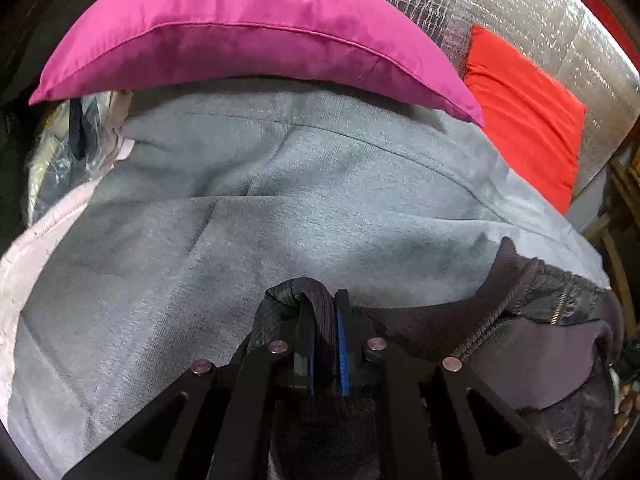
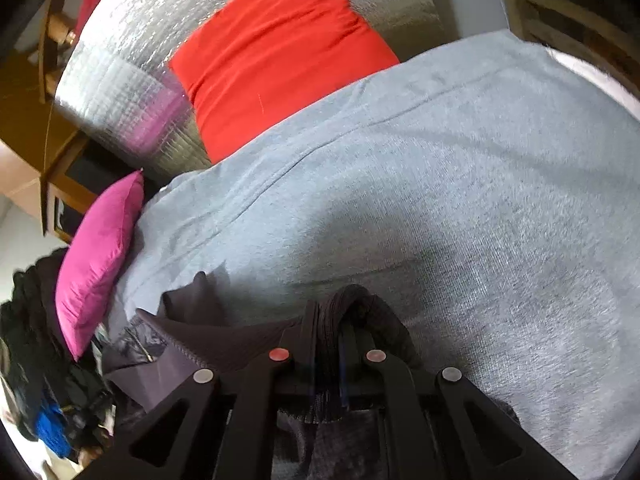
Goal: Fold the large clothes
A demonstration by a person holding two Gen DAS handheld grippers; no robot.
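Observation:
A dark purple-grey jacket (image 1: 532, 344) with a ribbed hem and a zip lies at the near edge of a grey bed cover (image 1: 248, 216). My left gripper (image 1: 322, 308) is shut on a ribbed edge of the jacket, with cloth pinched between the blue pads. In the right wrist view my right gripper (image 2: 334, 320) is shut on another ribbed edge of the same jacket (image 2: 188, 340), whose body hangs to the left. Both grippers are low over the grey cover (image 2: 460, 184).
A magenta cushion (image 1: 248, 36) and a red cushion (image 1: 524, 120) lie at the far side against a silver quilted backing (image 1: 532, 4). A pile of dark clothes (image 2: 44, 380) sits left of the magenta cushion (image 2: 100, 260). Wooden furniture (image 2: 60, 176) stands beyond.

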